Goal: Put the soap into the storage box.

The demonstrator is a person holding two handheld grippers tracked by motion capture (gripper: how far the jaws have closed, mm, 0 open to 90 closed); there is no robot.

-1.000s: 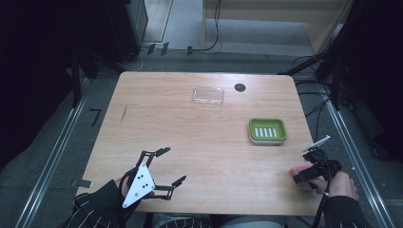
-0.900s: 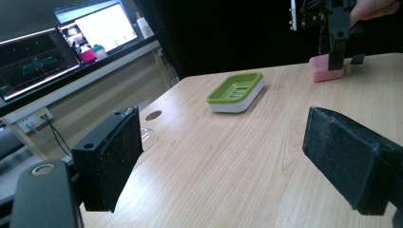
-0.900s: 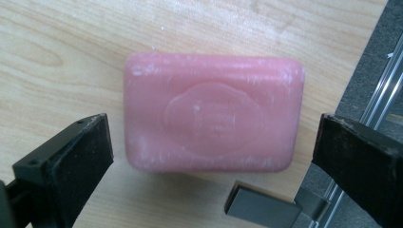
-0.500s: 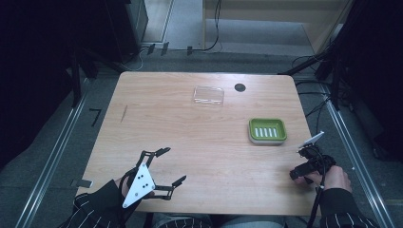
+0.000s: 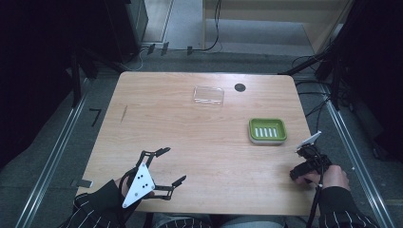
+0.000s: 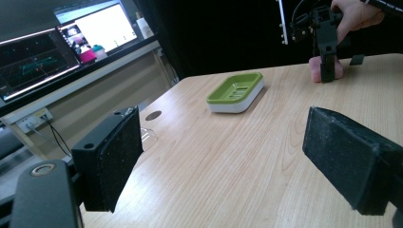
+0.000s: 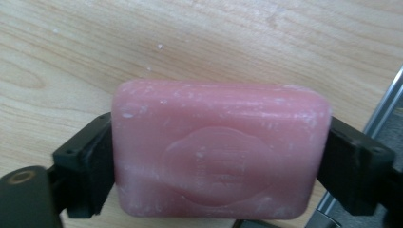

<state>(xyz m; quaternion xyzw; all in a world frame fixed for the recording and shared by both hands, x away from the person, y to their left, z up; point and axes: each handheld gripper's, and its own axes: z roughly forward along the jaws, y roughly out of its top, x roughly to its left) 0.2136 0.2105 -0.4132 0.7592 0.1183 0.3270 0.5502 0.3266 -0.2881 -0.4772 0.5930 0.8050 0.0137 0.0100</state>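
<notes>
**Soap gripped at right edge, dish up and to the left of it**

Your right gripper [image 5: 304,173] had its jaws clamped on the soap [image 7: 221,152], one pad on each short end, so the bar's long axis ran across the jaws. Soap sat low on the table [image 5: 190,123], near the right edge close to you; whether it was lifted or touching the wood I couldn't tell. In the left gripper view the soap [image 6: 317,69] looked to be right at the tabletop under your right hand [image 6: 354,14].

The key relation: the green dish [image 5: 267,130] lay ahead of the soap and a bit to its left, near but apart. Your right hand was by far the nearer one. The dish's long side ran left-right, so I'd judge the bar needed to line up with that before going in.

Your left gripper [image 5: 166,166] hung released, jaws wide apart, holding nothing, at the near left of the table, well apart from the dish and soap.

A clear lid [image 5: 208,95] lay at the far side, untouched.
</notes>
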